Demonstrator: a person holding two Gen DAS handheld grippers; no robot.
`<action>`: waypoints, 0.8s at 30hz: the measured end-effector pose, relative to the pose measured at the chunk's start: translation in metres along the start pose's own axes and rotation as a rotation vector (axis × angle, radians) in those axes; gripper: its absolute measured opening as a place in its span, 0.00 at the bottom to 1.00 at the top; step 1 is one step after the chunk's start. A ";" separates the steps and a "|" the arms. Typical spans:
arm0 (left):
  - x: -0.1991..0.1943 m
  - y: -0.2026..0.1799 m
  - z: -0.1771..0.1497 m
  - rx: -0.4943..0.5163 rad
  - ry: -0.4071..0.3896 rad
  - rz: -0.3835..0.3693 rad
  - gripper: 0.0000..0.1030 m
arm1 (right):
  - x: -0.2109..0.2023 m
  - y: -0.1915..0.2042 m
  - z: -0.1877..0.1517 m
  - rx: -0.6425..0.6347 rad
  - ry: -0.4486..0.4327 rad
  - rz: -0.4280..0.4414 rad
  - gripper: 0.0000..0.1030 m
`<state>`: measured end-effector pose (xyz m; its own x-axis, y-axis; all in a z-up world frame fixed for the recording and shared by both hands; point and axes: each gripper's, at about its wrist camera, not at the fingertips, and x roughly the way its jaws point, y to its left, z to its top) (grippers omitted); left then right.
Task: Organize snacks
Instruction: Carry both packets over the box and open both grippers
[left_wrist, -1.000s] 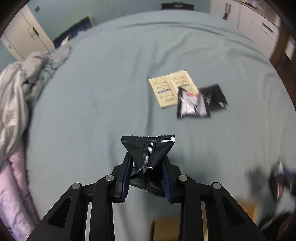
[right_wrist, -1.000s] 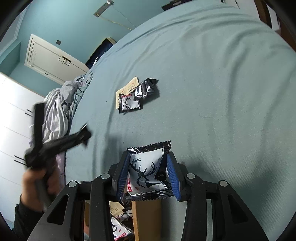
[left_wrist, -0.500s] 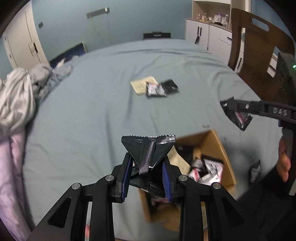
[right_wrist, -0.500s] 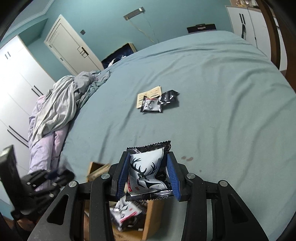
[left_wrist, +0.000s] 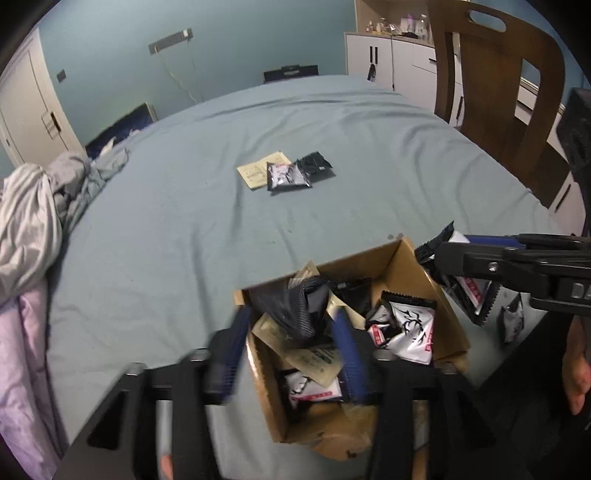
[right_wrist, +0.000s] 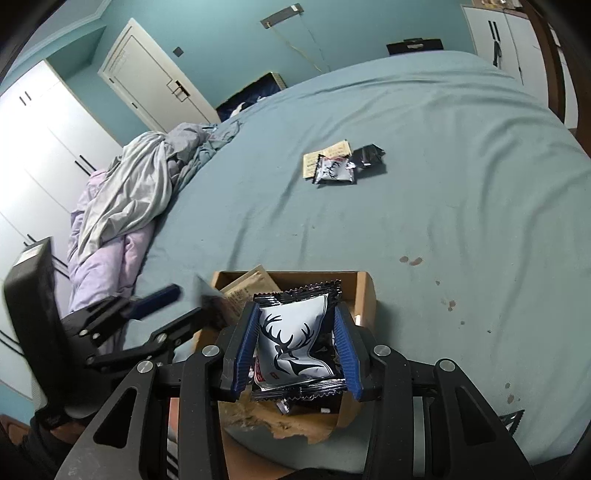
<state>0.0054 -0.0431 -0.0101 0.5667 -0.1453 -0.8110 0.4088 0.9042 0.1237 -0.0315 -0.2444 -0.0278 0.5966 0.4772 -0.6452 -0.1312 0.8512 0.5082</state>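
An open cardboard box (left_wrist: 406, 266) (right_wrist: 364, 291) holding several snack packets sits at the near edge of the bed. My left gripper (left_wrist: 290, 321) (right_wrist: 188, 299) hovers over it with its jaws opening. A black packet (left_wrist: 284, 306) sits loose between them, above the box, with neither pad pressing on it. My right gripper (right_wrist: 295, 314) (left_wrist: 461, 258) is shut on a white packet with a deer print (right_wrist: 291, 343), held over the box's right side. A beige sachet (left_wrist: 258, 171), a deer packet (left_wrist: 288, 177) and a black packet (left_wrist: 314, 166) lie together mid-bed.
Crumpled grey and lilac bedding (left_wrist: 29, 221) lies along the bed's left side. A wooden chair (left_wrist: 498, 92) and white cabinets stand at the right. One more packet (left_wrist: 511, 321) lies on the sheet right of the box. A hand (left_wrist: 576, 369) shows at the right edge.
Both grippers drew back from mid-bed to above the box. The left jaws spread apart and let go of the black packet; the right still grips its deer packet.
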 end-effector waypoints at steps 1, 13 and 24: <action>-0.004 0.002 0.000 -0.005 -0.016 0.014 0.79 | 0.003 0.000 0.001 0.005 0.002 -0.005 0.38; -0.008 0.040 0.003 -0.161 -0.029 0.075 0.87 | -0.003 0.015 -0.007 -0.050 -0.009 0.022 0.39; -0.004 0.036 0.001 -0.136 -0.020 0.096 0.87 | 0.010 0.025 -0.010 -0.111 0.020 0.049 0.44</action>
<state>0.0190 -0.0102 -0.0022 0.6131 -0.0618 -0.7876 0.2521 0.9601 0.1209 -0.0371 -0.2161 -0.0268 0.5718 0.5224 -0.6326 -0.2475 0.8450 0.4740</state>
